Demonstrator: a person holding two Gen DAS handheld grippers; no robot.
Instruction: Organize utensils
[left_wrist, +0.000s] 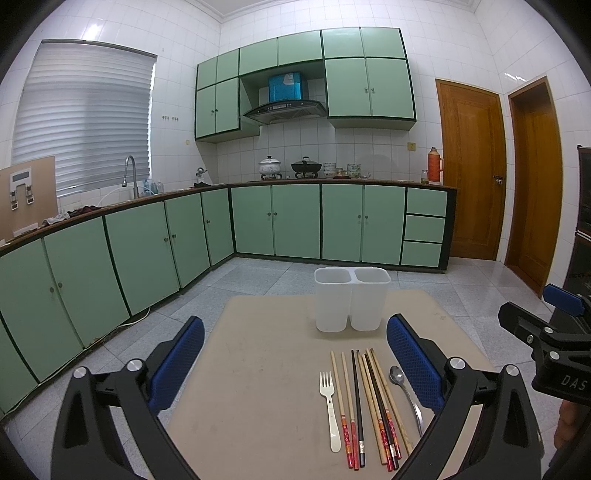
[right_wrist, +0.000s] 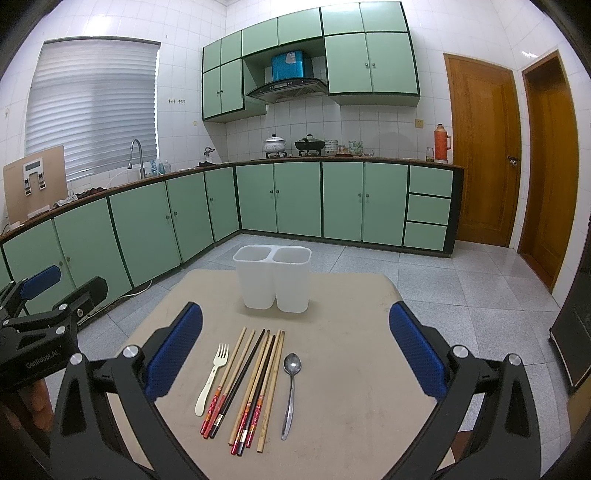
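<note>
Nothing of the sorting is seen to be done yet: every utensil lies loose on the table (right_wrist: 351, 387), and the holder is empty.

Nearest, both grippers are held above the near edge of the table. The left gripper (left_wrist: 295, 363) is spread wide with nothing between its blue pads; the right gripper (right_wrist: 295, 349) is likewise released and bare. Neither touches a utensil.

Just beyond them, a row is laid out side by side, handles toward the near edge. At the left of the row lies the fork (right_wrist: 211, 376), cream plastic. Beside it the chopsticks (right_wrist: 247, 384) are bunched, some pale wood, some black, several with red patterned ends, a few overlapping. At the right of the row, slightly apart, lies the spoon (right_wrist: 290, 391), metal, bowl pointing far.

Farther on, near the far edge, the holder (right_wrist: 273, 277) stands upright, a white translucent caddy with two compartments side by side. Both compartments are seen to be empty.

All is judged to remain: fork, spoon and chopsticks are still to be lifted and dropped in.
</note>
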